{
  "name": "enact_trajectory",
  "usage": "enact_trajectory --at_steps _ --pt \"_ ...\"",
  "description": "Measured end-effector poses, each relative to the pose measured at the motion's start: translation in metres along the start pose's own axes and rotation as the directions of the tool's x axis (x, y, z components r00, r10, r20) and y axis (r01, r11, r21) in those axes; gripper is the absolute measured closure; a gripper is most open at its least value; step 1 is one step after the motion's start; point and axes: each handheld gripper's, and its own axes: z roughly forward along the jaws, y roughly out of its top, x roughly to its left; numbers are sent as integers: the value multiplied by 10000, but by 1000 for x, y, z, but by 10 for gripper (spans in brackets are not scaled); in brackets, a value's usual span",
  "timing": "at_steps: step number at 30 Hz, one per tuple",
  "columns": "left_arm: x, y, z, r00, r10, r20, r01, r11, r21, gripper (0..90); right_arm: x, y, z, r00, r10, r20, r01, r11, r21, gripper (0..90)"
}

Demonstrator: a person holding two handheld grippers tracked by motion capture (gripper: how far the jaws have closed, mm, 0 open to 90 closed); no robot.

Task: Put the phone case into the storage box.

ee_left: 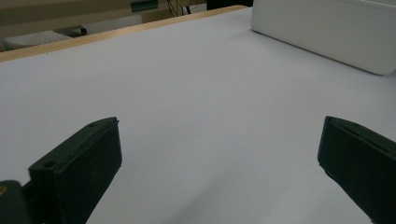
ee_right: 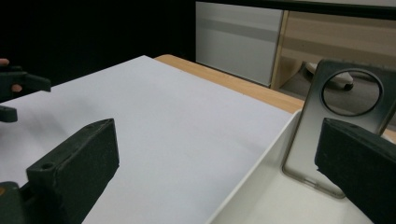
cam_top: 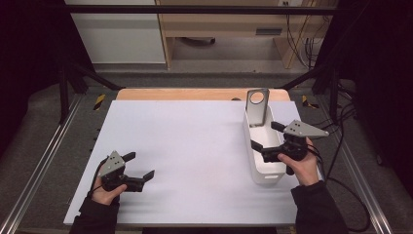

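A white oblong bin stands on the right side of the white board. A grey metal plate with a round hole leans upright at the bin's far end. My right gripper is open, its jaws spread over the bin's left wall, holding nothing. In the right gripper view the metal plate rises just ahead of the right jaw, inside the bin. My left gripper is open and empty, low over the board at the front left. The bin lies far ahead of it in the left gripper view.
The board lies on a wooden table whose edge shows at the back. Aluminium rails run along both sides. Black cables trail off to the right of the bin.
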Motion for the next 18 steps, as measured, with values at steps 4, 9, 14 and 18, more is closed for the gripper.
enact_trajectory --at_steps 4,9,14,18 --pt "0 0 0 10000 -10 22 10 10000 -43 0 -3 -13 -8 9999 91 -125 -92 9999 -70 3" --pt "-1 1 0 10000 14 66 -14 10000 -70 0 -6 -30 -20 9998 11 -218 -14 9999 -145 3" --pt "-2 2 -1 9999 42 98 -41 9999 -166 0 -8 -45 -29 10000 17 -68 -17 10000 -79 4" --pt "-2 2 -2 9999 47 128 -44 9998 -199 0 -10 -58 -34 10000 -10 47 10 10000 63 4"
